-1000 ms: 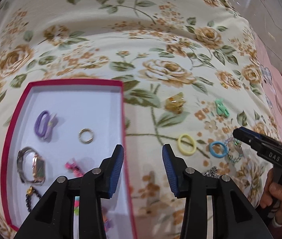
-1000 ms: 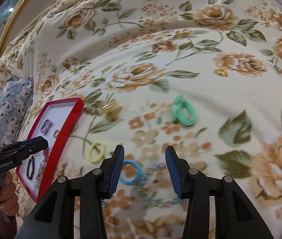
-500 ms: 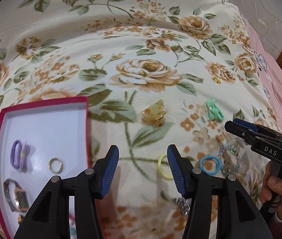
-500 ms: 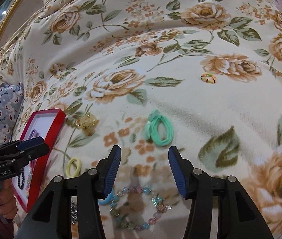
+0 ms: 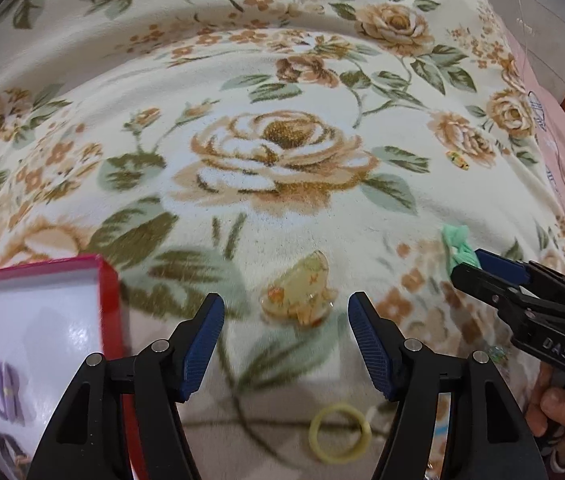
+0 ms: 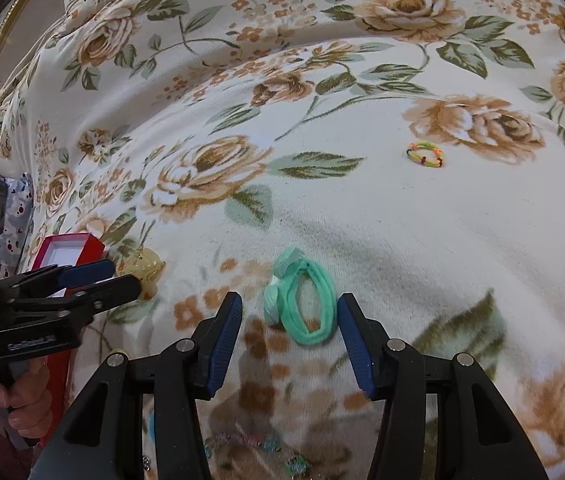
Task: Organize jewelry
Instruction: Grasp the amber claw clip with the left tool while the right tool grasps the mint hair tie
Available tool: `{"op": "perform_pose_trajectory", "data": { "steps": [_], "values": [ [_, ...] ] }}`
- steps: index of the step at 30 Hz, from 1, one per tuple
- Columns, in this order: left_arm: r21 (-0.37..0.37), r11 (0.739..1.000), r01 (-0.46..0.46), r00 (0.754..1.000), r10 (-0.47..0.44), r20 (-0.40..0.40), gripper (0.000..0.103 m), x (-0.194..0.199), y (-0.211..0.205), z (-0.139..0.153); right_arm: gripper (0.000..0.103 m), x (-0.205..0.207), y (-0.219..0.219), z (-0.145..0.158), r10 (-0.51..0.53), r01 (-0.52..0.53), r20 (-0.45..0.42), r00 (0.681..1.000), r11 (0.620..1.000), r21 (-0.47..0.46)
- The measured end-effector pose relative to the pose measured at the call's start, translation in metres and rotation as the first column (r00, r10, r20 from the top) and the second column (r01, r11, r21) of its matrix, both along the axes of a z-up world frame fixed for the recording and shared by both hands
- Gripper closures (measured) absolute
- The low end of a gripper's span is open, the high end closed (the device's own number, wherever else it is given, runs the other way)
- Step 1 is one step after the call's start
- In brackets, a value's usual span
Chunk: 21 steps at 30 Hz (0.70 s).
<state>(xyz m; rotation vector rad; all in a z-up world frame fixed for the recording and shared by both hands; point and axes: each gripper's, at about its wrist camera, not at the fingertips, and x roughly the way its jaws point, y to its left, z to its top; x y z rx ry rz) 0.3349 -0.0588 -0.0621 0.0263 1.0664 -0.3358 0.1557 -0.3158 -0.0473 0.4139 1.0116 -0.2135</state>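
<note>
Hair clip point(image 5: 297, 295) lying on the flowered blanket point(image 5: 282, 80) between the spread fingers of the left tongs point(image 5: 285, 322), green hair tie point(image 6: 305, 299) between the gaping right tongs point(image 6: 289, 322), red box point(image 5: 38, 320) left of both.

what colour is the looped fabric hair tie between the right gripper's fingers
Mint green hair tie, clearest in the right wrist view, lying between the open right gripper.

We've got a cream blanket point(image 6: 362, 220) with tan roses and sage leaves, a mint green hair tie point(image 6: 306, 304), an amber see-through claw clip point(image 5: 300, 294), a pale yellow hair tie point(image 5: 339, 438), a rainbow-ish yellow band point(image 6: 425, 154), and a red box point(image 5: 108, 292) that's white inside holding a lilac tie point(image 5: 4, 388).
</note>
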Motion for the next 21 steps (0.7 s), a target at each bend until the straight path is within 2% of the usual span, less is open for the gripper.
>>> {"op": "perform_pose_trajectory", "data": {
  "steps": [1,2,4,5,7,13,21],
  "values": [
    [0.003,1.0,0.001,1.0,-0.001,-0.002,0.042,0.003,-0.002,-0.003,0.052,0.001,0.001,-0.001,0.002,-0.002,0.0,1.0,1.0,-0.008],
    [0.003,1.0,0.0,1.0,0.0,-0.002,0.052,0.006,-0.003,-0.006,0.054,0.001,0.001,-0.001,0.002,-0.002,-0.002,1.0,1.0,-0.014],
    [-0.02,1.0,0.004,1.0,-0.004,-0.017,0.065,0.009,-0.004,-0.01,0.07,0.002,0.003,-0.001,0.002,-0.002,-0.004,1.0,0.999,-0.033],
    [-0.029,1.0,0.0,1.0,-0.001,-0.017,0.066,0.01,-0.003,-0.01,0.079,0.002,0.003,-0.002,0.001,-0.001,-0.009,1.0,0.999,-0.04],
    [-0.03,1.0,0.002,1.0,-0.002,0.002,0.066,0.008,-0.003,-0.009,0.084,0.001,0.003,-0.001,0.003,-0.003,-0.005,1.0,0.999,-0.034],
    [-0.058,0.998,0.004,1.0,-0.003,0.019,0.068,-0.012,0.005,0.002,0.087,-0.003,0.012,0.012,0.017,-0.016,0.029,0.999,0.999,-0.038],
    [-0.1,0.994,-0.041,0.997,0.047,0.055,0.068,-0.06,0.038,0.028,0.087,-0.011,0.043,0.029,0.078,-0.078,0.068,0.995,0.997,-0.004]
  ]
}}
